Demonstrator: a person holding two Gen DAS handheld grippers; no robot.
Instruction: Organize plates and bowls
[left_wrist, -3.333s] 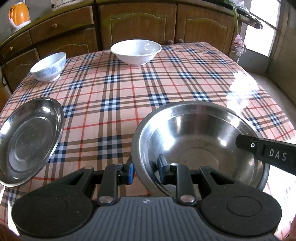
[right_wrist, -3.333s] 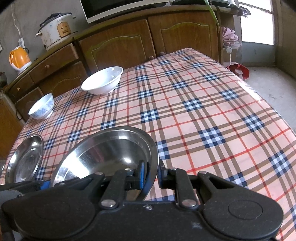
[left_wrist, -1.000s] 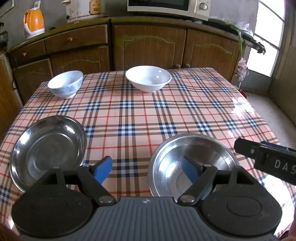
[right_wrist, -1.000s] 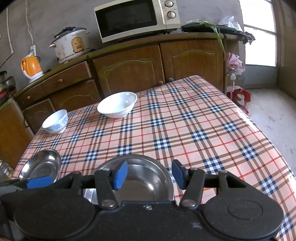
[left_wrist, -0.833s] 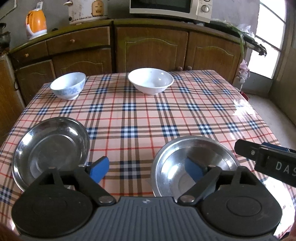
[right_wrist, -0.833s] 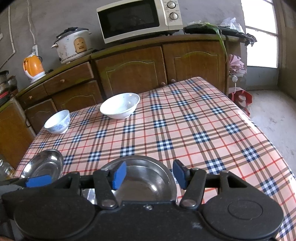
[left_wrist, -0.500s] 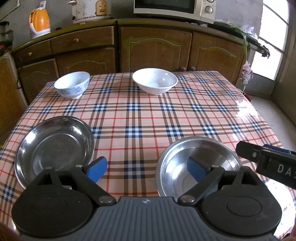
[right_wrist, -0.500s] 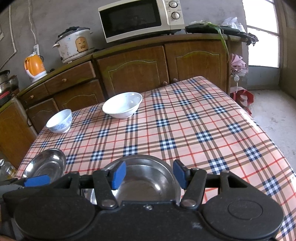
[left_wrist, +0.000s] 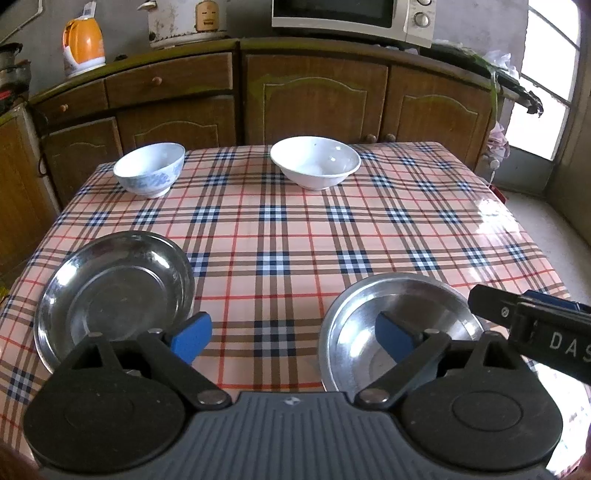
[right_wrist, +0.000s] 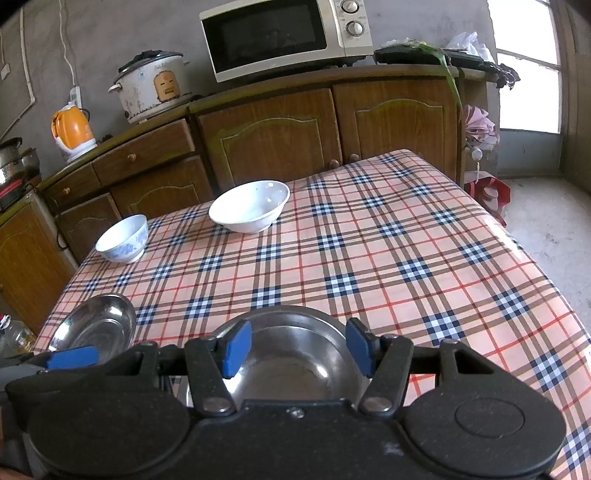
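Observation:
A steel bowl (left_wrist: 406, 299) rests on the checked tablecloth at the near right, and in the right wrist view the steel bowl (right_wrist: 295, 369) lies just below my fingers. My left gripper (left_wrist: 291, 336) is open wide over bare cloth, with its right pad above the bowl's left rim and nothing gripped. My right gripper (right_wrist: 298, 347) is open above the bowl and touches nothing. A shallow steel plate (left_wrist: 114, 295) sits at the near left. Farther back stand a white bowl (left_wrist: 316, 166) and a blue-patterned bowl (left_wrist: 149, 173).
The table (right_wrist: 424, 258) drops off to the floor on the right. Wooden cabinets (left_wrist: 314, 103) run behind it with a microwave (right_wrist: 284, 35), a rice cooker (right_wrist: 151, 86) and an orange kettle (right_wrist: 72, 129) on top. A bottle (right_wrist: 14, 338) stands off the near left corner.
Both grippers, earlier shut on the steel bowl's rim, have let go and drawn back from it. Over the last second the left jaws spread a little wider.

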